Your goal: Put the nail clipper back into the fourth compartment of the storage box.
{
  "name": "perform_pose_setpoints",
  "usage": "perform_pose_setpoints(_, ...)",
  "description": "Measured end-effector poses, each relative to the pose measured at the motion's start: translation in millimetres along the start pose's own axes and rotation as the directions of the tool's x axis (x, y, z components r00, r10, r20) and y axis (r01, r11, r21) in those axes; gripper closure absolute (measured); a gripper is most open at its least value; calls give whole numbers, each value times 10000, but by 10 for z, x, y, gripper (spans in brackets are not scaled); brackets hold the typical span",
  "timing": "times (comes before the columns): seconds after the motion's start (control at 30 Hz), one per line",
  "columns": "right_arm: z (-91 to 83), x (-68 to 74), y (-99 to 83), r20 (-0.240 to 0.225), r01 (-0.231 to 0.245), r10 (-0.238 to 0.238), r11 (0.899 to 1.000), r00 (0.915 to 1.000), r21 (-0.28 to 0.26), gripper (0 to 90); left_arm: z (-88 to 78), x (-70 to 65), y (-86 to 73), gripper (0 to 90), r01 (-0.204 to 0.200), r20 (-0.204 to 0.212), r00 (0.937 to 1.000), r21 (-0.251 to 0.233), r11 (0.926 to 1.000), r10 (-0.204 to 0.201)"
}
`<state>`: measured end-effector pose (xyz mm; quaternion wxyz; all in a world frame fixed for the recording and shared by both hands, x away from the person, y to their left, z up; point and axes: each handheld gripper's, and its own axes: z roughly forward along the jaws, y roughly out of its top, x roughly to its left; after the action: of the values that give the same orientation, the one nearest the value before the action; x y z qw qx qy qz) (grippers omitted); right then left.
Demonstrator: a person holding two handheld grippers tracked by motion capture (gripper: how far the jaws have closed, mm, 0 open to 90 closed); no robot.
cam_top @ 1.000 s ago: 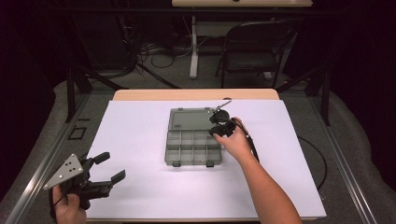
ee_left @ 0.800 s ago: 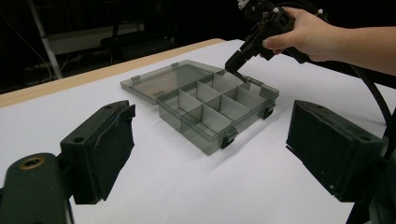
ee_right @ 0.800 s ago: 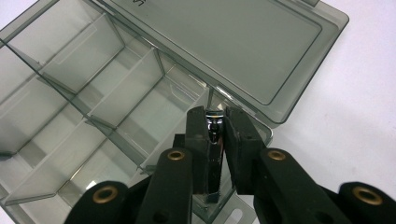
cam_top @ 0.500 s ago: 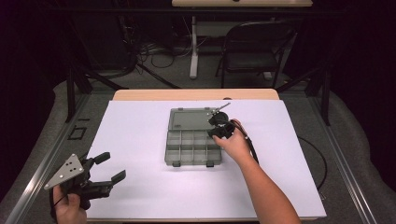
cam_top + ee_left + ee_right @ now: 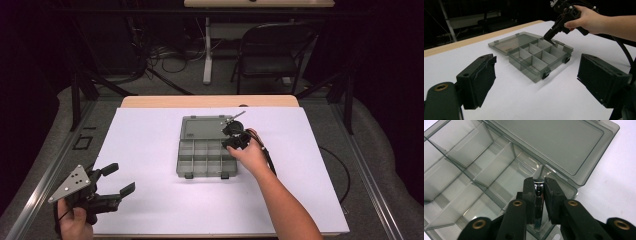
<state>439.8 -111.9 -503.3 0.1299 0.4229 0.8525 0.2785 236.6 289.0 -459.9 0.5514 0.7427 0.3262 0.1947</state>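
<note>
Right gripper view: right gripper (image 5: 539,195) jaws have just eased slightly around a nail clipper (image 5: 538,205) (shiny metal) between them, above the organizer box (image 5: 474,180) corner compartment; open fully before lifting.

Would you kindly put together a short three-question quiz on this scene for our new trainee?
1. Multiple choice: the lid of the grey box is A) shut, B) open and lying flat, C) taken off.
2. True or false: the left gripper holds a screwdriver.
3. What sits between the jaws of the right gripper?

Key:
1. B.
2. False. Its jaws are open and empty, away from the box.
3. A shiny metal piece, held over a compartment by the hinge. The jaws have just been opening a little.
</note>
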Motion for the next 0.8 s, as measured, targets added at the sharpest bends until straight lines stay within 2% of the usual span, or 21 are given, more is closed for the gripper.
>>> perform_pose_setpoints(0.13, -42, 14, 6, 48, 64, -62, 9996, 10000, -265, 636, 3, 4, 0, 143, 16, -15, 10000, 5, 10000, -16)
perform_pose_setpoints(0.17, -70, 18, 13, 26, 11, -10, 9998, 10000, -179, 597, 1, 2, 0, 143, 19, -15, 10000, 6, 10000, -19)
perform_pose_setpoints(0.2, -72, 18, 9, -58, 27, -29, 9991, 10000, -420, 560, 0, 1, -1, 143, 15, -14, 10000, 9, 10000, -15)
perform_pose_setpoints(0.3, -121, 25, 9, -173, 14, -24, 9985, 9998, -553, 477, -1, 3, -2, 143, 31, -13, 10000, -6, 10000, -31)
perform_pose_setpoints(0.33, -152, 27, 9, -257, 14, -25, 9992, 9997, -412, 466, -1, 3, -2, 144, 39, -14, 10000, -16, 10000, -39)
perform_pose_setpoints(0.53, -326, 26, -85, -122, 149, -167, 9909, 9998, -1335, 387, -3, 2, -2, 143, 52, -14, 10000, -15, 10000, -52)
perform_pose_setpoints(0.57, -363, 22, -99, -71, 176, -187, 9910, 9998, -1325, 376, -5, 1, -1, 144, 56, -16, 10000, -7, 10000, -56)
perform_pose_setpoints(0.6, -406, 19, -130, -3, 187, -190, 9867, 9998, -1615, 363, -3, 2, -1, 144, 68, -3, 10000, -45, 10000, -68)
perform_pose_setpoints(0.7, -526, 21, -203, -88, -65, 50, 9820, 9999, -1890, 354, -2, 5, 0, 143, 102, -6, 9999, -47, 9999, -102)
perform_pose_setpoints(0.73, -574, 32, -224, -21, -3, -1, 9824, 10000, -1869, 351, -2, 6, 1, 144, 109, -9, 9999, -55, 9999, -109)
perform_pose_setpoints(0.8, -650, 55, -270, -70, -18, 3, 9763, 10000, -2163, 316, -6, 7, 3, 143, 109, -16, 9999, -67, 9999, -109)
